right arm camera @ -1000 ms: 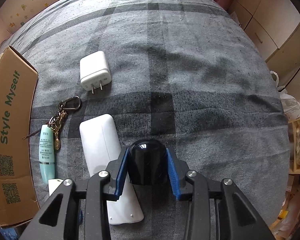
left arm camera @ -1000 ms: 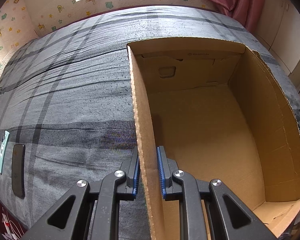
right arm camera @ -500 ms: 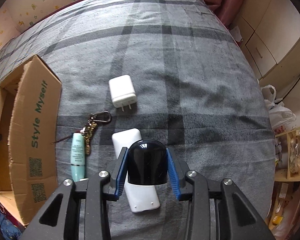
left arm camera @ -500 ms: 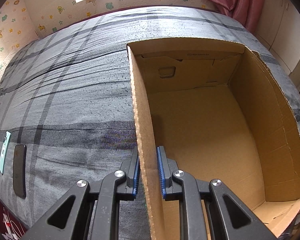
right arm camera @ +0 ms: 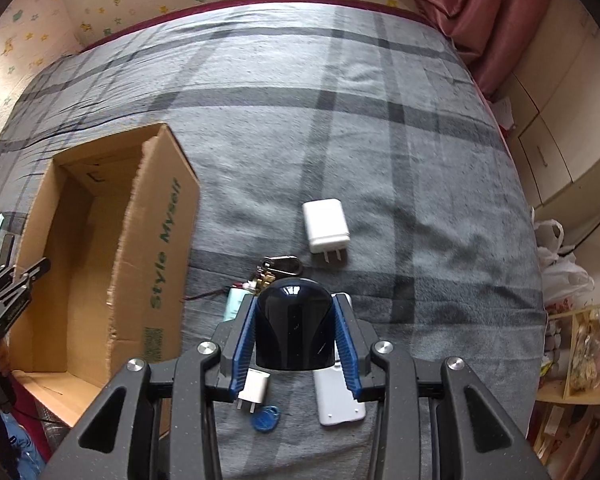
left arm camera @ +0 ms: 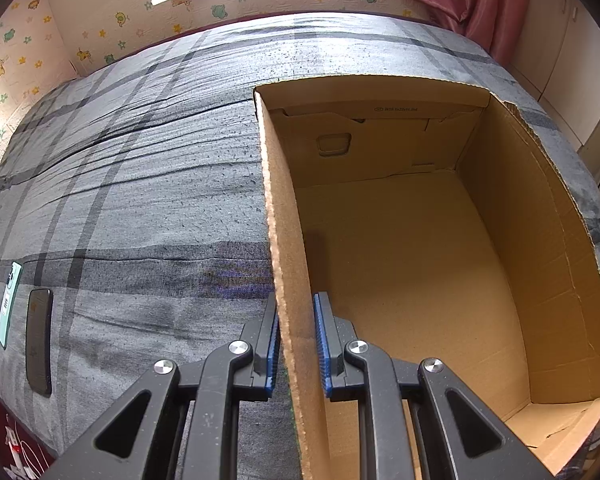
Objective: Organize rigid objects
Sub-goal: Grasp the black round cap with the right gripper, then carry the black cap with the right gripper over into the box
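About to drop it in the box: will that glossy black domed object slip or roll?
Glossy black domed object, clamped in the right gripper, looks hard and smooth, so it may slip. Its domed top could roll; the flat base probably sits steady. The cardboard box looks empty.

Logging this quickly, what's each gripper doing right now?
Left gripper: shut on the box wall.
Right gripper: shut on the black dome.

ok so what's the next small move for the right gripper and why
Probably carry the black dome, clamped in the right gripper, leftward over the cardboard box. It hangs above the bed, and the left gripper pinches the empty box's wall.
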Motion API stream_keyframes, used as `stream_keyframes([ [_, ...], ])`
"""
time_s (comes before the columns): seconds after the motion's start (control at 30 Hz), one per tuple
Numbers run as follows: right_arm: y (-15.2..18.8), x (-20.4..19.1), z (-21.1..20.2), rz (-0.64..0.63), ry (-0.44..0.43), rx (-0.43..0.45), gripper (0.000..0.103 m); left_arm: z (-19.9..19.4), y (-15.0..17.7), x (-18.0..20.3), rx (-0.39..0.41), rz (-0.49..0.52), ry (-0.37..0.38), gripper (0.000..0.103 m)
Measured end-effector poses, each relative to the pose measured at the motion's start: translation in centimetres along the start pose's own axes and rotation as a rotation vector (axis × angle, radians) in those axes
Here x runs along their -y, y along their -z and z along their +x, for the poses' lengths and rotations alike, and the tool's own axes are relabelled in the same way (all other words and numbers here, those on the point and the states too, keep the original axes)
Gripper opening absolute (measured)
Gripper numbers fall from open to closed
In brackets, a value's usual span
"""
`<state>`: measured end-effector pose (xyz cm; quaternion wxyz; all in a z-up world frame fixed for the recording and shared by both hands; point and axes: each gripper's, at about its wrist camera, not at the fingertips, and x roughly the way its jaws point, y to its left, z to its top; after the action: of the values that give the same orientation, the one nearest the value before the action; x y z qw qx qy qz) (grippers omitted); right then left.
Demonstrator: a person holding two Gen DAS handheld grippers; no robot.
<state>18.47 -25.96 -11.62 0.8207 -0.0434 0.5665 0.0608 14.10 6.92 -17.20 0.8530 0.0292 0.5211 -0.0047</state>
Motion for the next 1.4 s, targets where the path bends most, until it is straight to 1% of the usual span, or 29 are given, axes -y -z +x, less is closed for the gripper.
stream_keyframes([
  [0.5, -1.3, -8.6, -1.9, -0.13, -0.098, 0.041, 0.04, -0.1, -0.1, 0.4, -0.004, 0.004, -0.01, 0.017],
  [0.8, -1.6, -13.8, -1.7, -0.212, -0.15, 0.038, 0.04, 0.0, 0.0, 0.4, -0.004, 0.004, -0.012, 0.017],
  [1.0, -1.7, -16.6, -0.8, -0.251, -0.171, 0.018, 0.04, 0.0, 0.0, 0.4, -0.005, 0.003, -0.016, 0.017],
  [1.17, -1.7, -18.0, 0.6, -0.258, -0.183, -0.011, 0.04, 0.0, 0.0, 0.5, -0.006, 0.004, -0.018, 0.017],
  [1.2, -1.7, -18.3, 0.9, -0.259, -0.178, -0.005, 0.04, 0.0, -0.1, 0.5, -0.006, 0.005, -0.02, 0.017],
  [1.4, -1.8, -19.7, 3.1, -0.262, -0.173, -0.049, 0.04, 0.0, 0.0, 0.6, -0.007, 0.007, -0.024, 0.017],
])
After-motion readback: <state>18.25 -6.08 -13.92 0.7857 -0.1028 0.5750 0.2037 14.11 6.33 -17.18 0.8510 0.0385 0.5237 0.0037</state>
